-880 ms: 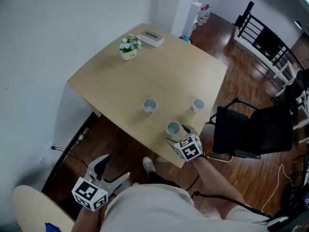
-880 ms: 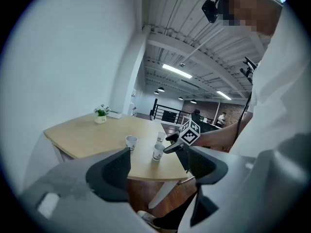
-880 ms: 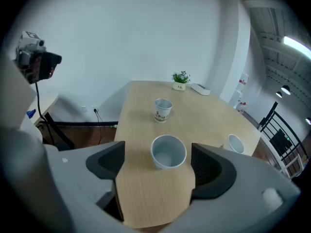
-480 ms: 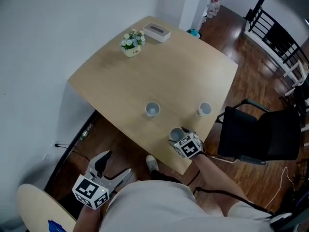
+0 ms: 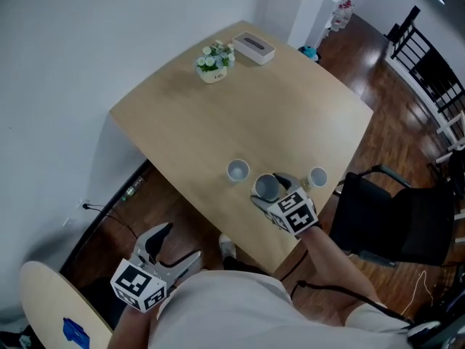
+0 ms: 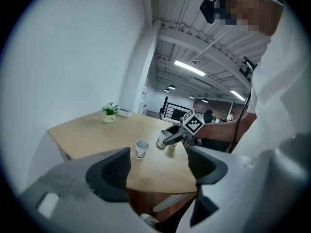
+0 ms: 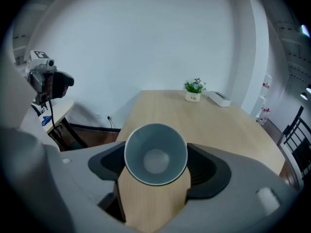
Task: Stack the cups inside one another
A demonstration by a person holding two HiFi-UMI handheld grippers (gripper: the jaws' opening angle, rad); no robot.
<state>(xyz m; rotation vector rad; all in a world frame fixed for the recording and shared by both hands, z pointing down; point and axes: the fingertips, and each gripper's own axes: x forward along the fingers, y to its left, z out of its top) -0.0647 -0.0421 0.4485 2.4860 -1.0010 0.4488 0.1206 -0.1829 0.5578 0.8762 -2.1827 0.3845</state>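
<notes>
My right gripper (image 5: 272, 193) is shut on a white paper cup (image 5: 267, 187) and holds it tilted above the table, between the two other cups. Its open mouth fills the right gripper view, where the cup (image 7: 156, 154) sits between the jaws of the right gripper (image 7: 156, 165). A second cup (image 5: 237, 171) stands upright on the wooden table (image 5: 218, 129) just to the left, and a third cup (image 5: 317, 177) stands near the table's right edge. My left gripper (image 5: 176, 247) hangs open and empty below the table edge; seen from the left gripper (image 6: 158, 165), the held cup (image 6: 163, 139) and the standing cup (image 6: 142, 148) are far ahead.
A small potted plant (image 5: 212, 64) and a white box (image 5: 255, 47) sit at the table's far side. A black chair (image 5: 396, 217) stands by the table's right side. A round pale tabletop (image 5: 51, 307) lies at lower left. A white wall bounds the left.
My right gripper has closed on the nearest cup, lifted it off the table and carried it away from the front edge, now tilted between the other two cups. The head view has shifted.
</notes>
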